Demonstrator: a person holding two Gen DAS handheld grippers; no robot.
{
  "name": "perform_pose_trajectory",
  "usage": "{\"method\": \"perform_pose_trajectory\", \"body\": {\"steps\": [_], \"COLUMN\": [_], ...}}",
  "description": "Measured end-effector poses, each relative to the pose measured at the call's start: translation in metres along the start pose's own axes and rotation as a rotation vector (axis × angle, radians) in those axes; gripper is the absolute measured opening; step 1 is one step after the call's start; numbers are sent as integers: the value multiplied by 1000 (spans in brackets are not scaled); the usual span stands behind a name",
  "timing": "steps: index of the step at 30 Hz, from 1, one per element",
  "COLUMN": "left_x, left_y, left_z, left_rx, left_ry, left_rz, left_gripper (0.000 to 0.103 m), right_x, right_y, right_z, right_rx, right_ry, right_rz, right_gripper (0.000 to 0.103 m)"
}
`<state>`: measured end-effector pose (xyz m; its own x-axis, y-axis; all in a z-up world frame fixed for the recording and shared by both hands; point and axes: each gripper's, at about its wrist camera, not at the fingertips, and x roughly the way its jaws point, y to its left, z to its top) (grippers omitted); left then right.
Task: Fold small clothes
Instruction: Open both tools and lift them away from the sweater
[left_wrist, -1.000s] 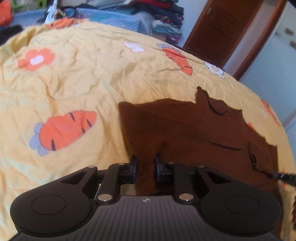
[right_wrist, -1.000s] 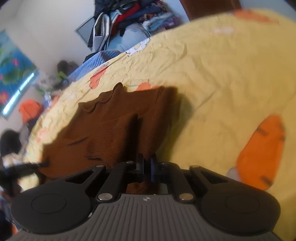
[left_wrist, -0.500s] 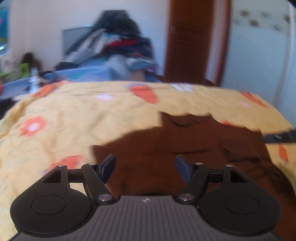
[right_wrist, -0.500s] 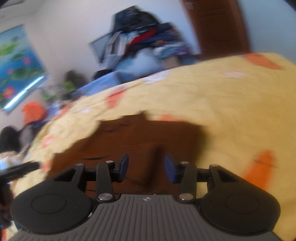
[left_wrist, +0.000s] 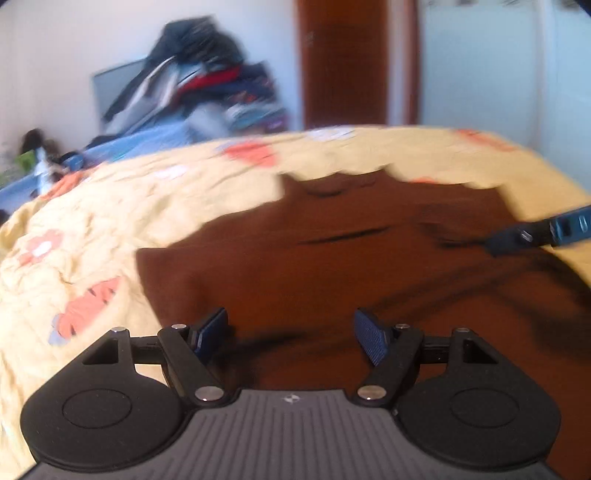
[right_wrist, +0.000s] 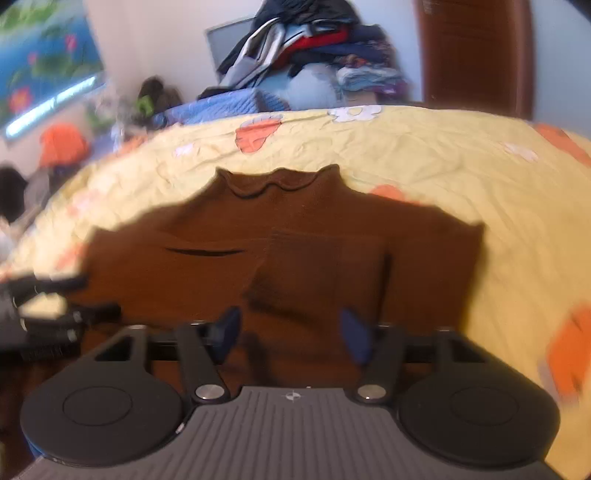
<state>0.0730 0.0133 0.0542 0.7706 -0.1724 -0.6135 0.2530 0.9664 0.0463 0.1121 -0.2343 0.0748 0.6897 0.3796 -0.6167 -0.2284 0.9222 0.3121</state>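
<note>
A small brown knit sweater (left_wrist: 332, 258) lies flat on the yellow bedspread (left_wrist: 110, 206), collar pointing away, with its sleeves folded over the body. It also shows in the right wrist view (right_wrist: 295, 240). My left gripper (left_wrist: 291, 336) is open and empty above the sweater's near left part. My right gripper (right_wrist: 291, 332) is open and empty above its near right part. The right gripper's tip (left_wrist: 546, 229) shows at the right edge of the left wrist view. The left gripper (right_wrist: 48, 306) shows at the left edge of the right wrist view.
The yellow bedspread (right_wrist: 461, 166) has orange carrot and flower prints. A pile of clothes (right_wrist: 306, 48) stands behind the bed against the wall. A brown door (left_wrist: 343, 62) is at the back right. Small clutter (right_wrist: 62, 147) lies off the bed's far left.
Both grippers were shut on sweater fabric, then opened and let it go. They have lifted and pulled back, and the sweater now lies flat.
</note>
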Motion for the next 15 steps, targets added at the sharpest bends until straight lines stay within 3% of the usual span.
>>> {"method": "perform_pose_trajectory", "body": {"steps": [2, 3, 4, 7, 9, 12, 15], "left_x": [-10, -8, -13, -33, -46, -60, -66], "left_y": [-8, -11, -11, -6, -3, -8, -14], "left_z": [-17, -27, -37, -55, -61, -71, -80], "left_rx": [11, 5, -17, -56, -99, -112, -125], "left_ry": [68, 118, 105, 103, 131, 139, 119], "left_rz": [-37, -23, -8, 29, 50, 69, 90], "left_gripper": [80, 80, 82, 86, 88, 93, 93], "right_x": [-14, -17, -15, -33, -48, -70, -62], "right_y": [8, 9, 9, 17, 24, 40, 59], "right_z": [-22, -35, -49, -91, -102, -111, -132], "right_rx": [-19, -32, -44, -198, -201, -126, -219], "right_ry": [17, 48, 87, 33, 55, 38, 78], "right_rz": [46, 29, 2, -115, -178, -98, -108], "right_gripper": [99, 98, 98, 102, 102, 102, 103]}}
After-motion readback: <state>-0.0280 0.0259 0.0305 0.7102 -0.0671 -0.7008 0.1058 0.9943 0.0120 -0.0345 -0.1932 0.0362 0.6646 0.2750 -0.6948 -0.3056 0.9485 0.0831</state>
